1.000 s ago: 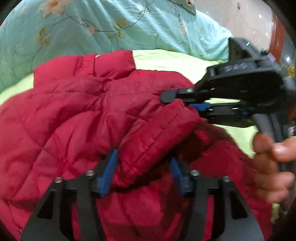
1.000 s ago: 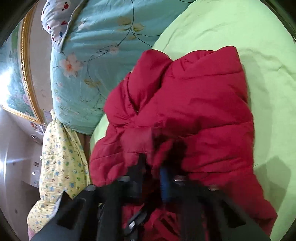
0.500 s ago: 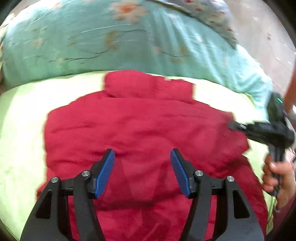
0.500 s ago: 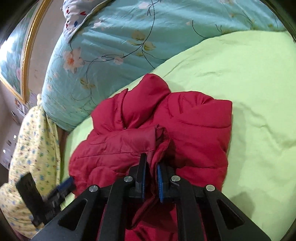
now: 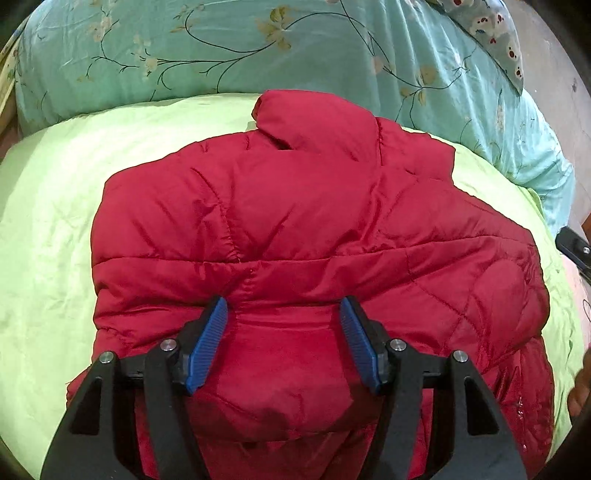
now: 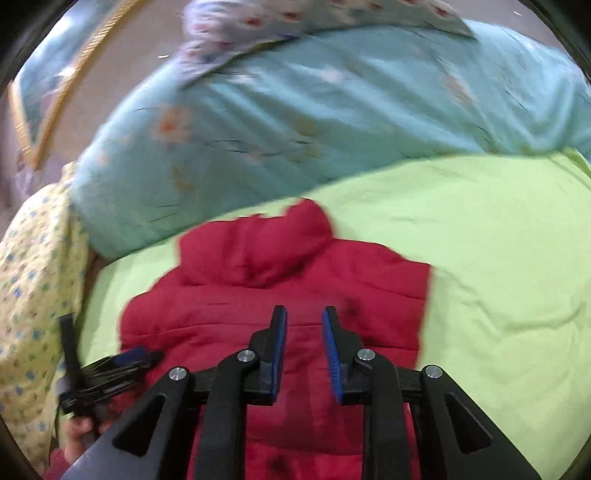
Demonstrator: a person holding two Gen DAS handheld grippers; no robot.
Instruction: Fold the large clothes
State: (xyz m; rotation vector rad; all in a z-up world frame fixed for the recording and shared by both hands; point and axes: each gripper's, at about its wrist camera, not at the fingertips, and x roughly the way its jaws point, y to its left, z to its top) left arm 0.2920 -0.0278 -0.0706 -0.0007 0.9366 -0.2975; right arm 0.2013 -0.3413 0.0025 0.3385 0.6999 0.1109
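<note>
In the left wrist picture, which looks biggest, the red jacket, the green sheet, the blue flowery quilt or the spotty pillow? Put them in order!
1. Red jacket: fills the middle, though it lies closest to the camera.
2. Green sheet and blue flowery quilt: look about alike, so no ranking.
3. Spotty pillow: just a corner shows.

Your left gripper (image 5: 283, 306) points steeply down, its jaws well apart with nothing pinched between the blue pads (image 5: 207, 345). Your right gripper (image 6: 303, 315) tilts down less steeply; its jaws are opening, a narrow gap between them, nothing held. Your left hand (image 6: 79, 430) grips its handle.
</note>
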